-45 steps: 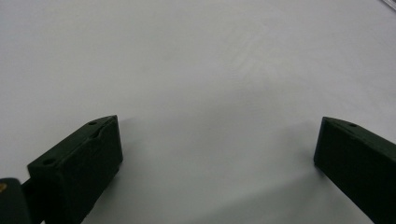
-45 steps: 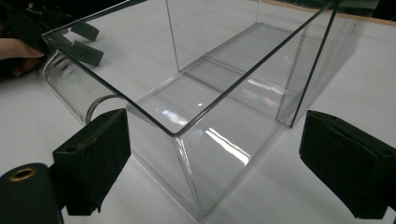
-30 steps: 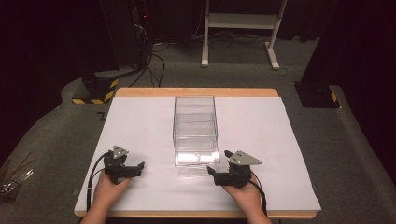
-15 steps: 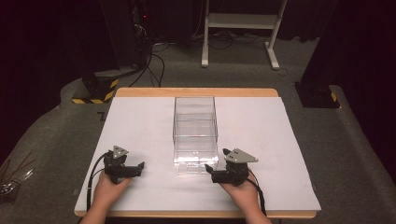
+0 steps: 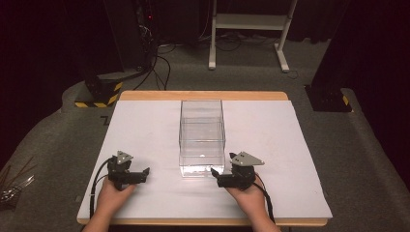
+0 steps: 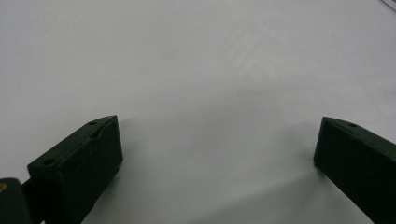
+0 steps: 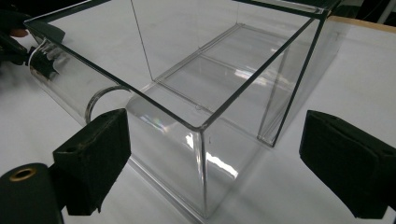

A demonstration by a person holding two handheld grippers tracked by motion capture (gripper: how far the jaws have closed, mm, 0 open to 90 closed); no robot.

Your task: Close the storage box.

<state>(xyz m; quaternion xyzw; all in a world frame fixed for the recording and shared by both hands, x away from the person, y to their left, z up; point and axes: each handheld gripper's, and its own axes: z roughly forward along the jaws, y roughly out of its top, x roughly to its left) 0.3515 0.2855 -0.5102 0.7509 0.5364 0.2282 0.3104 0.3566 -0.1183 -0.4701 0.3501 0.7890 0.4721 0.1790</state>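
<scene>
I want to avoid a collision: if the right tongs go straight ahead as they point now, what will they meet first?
Most likely the near corner of the clear box. The right tongs stand open around that corner, which lies right ahead, though depth is hard to judge.

In the right gripper view, the top edge cuts off the far end of the clear plastic box [image 7: 224, 74]. The other black gripper [image 7: 14, 35] sits half cut off at the left edge, bent and blurry through the box's clear wall. The bottom edge cuts off both forearms in the high view.
</scene>
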